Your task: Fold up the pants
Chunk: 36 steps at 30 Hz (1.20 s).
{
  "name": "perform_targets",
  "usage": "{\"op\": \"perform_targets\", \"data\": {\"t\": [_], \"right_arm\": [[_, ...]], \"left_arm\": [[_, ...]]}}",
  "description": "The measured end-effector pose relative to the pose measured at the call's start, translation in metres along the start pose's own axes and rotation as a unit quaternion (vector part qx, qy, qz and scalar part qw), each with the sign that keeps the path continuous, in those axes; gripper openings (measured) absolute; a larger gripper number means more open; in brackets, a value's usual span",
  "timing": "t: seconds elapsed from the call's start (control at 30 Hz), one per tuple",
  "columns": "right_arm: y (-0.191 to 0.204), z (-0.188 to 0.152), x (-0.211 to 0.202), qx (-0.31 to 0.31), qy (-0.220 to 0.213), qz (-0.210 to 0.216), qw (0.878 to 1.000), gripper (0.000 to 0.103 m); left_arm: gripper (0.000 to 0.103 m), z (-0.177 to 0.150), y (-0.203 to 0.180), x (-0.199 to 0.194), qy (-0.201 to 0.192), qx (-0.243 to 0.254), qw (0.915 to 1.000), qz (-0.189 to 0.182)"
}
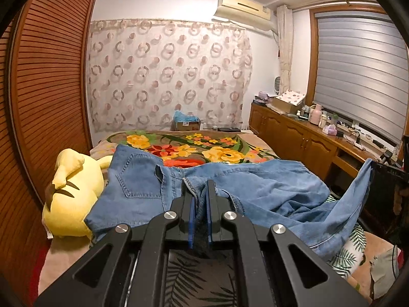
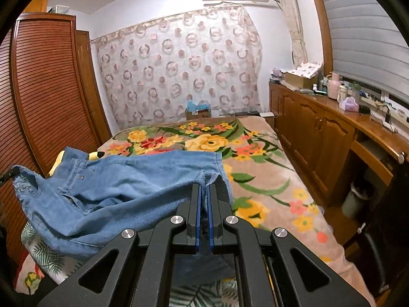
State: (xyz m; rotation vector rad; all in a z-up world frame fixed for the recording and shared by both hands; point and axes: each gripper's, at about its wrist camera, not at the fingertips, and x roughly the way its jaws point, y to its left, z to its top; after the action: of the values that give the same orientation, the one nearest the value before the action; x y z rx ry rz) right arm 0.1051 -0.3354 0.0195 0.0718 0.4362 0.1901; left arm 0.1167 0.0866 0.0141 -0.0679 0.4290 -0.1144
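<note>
Blue denim pants hang lifted over the bed, stretched between both grippers. My left gripper is shut on a bunched edge of the pants, close to a back pocket. My right gripper is shut on another edge of the pants, which sag away to the left from it. In the left wrist view, the far corner of the denim rises to the right gripper's black body at the right edge.
The bed carries a floral blanket. A yellow plush toy lies at the bed's left side by the louvred wardrobe doors. Wooden cabinets with clutter on top run along the right. A leaf-print cloth lies under the pants.
</note>
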Motion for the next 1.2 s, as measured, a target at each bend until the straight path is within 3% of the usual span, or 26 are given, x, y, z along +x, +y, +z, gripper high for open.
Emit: {"op": "perform_targets", "data": {"t": [0.4,0.63,1.2], "right_arm": [[0.004,0.016,0.053,-0.021,0.014,-0.015,1.0,0.004],[0.003,0.036,0.072,-0.018,0.001,-0.02,1.0,0.004],[0.006,0.047,0.103,-0.039,-0.022,-0.034,0.998,0.004]], "left_arm": [[0.008,0.022,0.021,0.069,0.017,-0.006,0.9998,0.012],[0.008,0.041,0.028,0.098,0.01,-0.004,0.9999,0.012],[0.008,0.064,0.038,0.154,0.006,-0.008,0.9991,0.042]]}}
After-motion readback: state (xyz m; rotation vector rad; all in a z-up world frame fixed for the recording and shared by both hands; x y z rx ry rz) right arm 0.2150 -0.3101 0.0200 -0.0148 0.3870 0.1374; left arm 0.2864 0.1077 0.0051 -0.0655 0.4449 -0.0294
